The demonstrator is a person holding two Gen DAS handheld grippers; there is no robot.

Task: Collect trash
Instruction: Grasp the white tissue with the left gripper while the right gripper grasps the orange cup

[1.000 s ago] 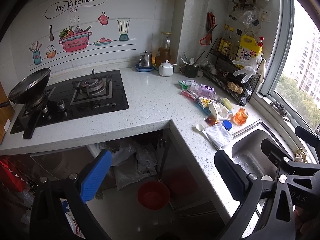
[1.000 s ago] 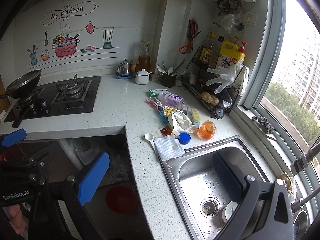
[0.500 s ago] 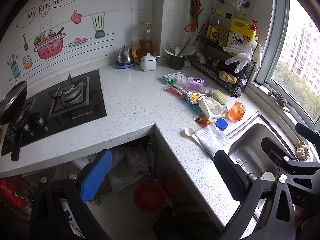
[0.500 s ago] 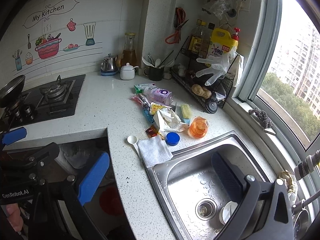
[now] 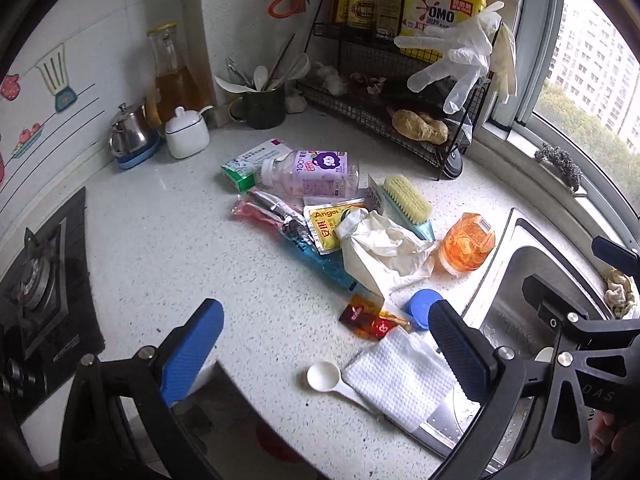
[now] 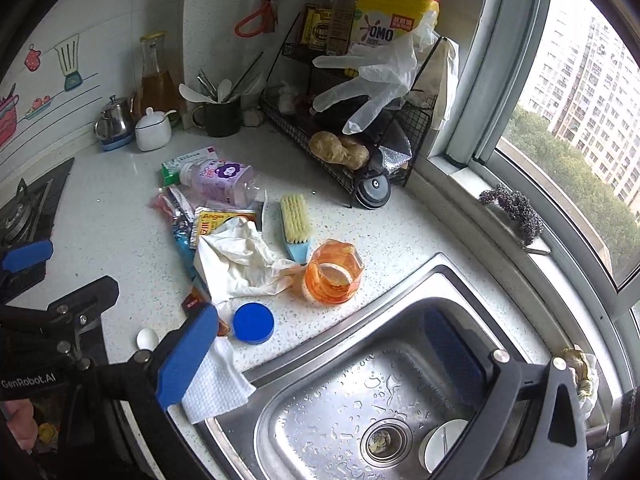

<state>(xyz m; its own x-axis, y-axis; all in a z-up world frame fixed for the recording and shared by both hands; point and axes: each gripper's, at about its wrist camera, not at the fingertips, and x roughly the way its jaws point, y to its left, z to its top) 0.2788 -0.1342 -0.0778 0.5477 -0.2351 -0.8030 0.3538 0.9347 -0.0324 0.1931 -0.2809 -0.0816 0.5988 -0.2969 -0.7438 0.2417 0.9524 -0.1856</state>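
Trash lies in a pile on the white countertop (image 5: 160, 240): an empty purple-label bottle (image 5: 310, 174), a green box (image 5: 250, 162), a yellow Angel sachet (image 5: 328, 226), crumpled white paper (image 5: 380, 252), red wrappers (image 5: 370, 318), a blue lid (image 5: 422, 308), a white paper towel (image 5: 400, 376) and a white scoop (image 5: 326, 376). My left gripper (image 5: 324, 350) is open and empty, hovering just in front of the wrappers and towel. My right gripper (image 6: 320, 354) is open and empty over the sink edge, beside the blue lid (image 6: 253, 323) and crumpled paper (image 6: 240, 256).
A steel sink (image 6: 360, 400) lies at the right, with an orange plastic cup (image 6: 334, 276) and a scrub brush (image 6: 296, 222) near it. A black wire rack (image 5: 384, 104) with bottles and a hung glove stands at the back. A gas hob (image 5: 36, 288) is at the left.
Both grippers have moved forward and in toward the trash pile on the countertop; the hob and the cabinet opening have slid out of view. Both grippers stay open.
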